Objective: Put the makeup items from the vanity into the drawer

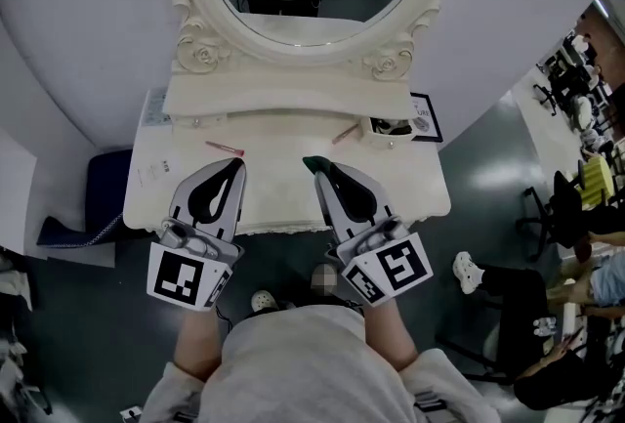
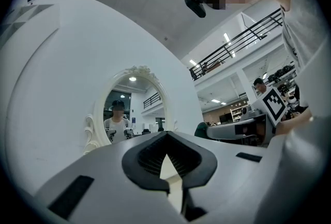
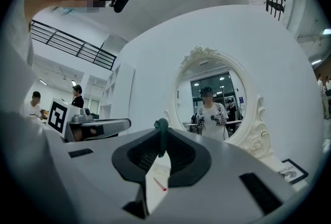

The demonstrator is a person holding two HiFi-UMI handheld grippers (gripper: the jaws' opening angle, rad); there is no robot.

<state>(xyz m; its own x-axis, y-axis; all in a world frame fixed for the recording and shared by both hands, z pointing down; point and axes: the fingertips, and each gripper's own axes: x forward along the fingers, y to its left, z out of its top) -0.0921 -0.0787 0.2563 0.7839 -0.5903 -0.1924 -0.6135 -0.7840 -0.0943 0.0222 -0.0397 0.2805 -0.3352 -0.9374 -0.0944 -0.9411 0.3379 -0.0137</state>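
Makeup item in hand right now is a small dark green stick-like thing [image 3: 161, 127], pinched at the tip of the right claw [image 1: 315, 164] just above the cream vanity worktop [image 1: 278, 185]. The left claw [image 1: 236, 164] is pressed together with nothing in it. So I'd call this the carry step, and the green piece needs to go into the drawer, which no view shows; my guess is it sits under the front edge and one claw has to pull it out first. Two slim pink pencils [image 1: 225, 148] [image 1: 344, 133] lie further back, waiting. Space-wise, the raised shelf and the oval white-framed mirror [image 1: 195, 52] block the far side, the worktop's front edge runs under both claws, and there's open floor either side.
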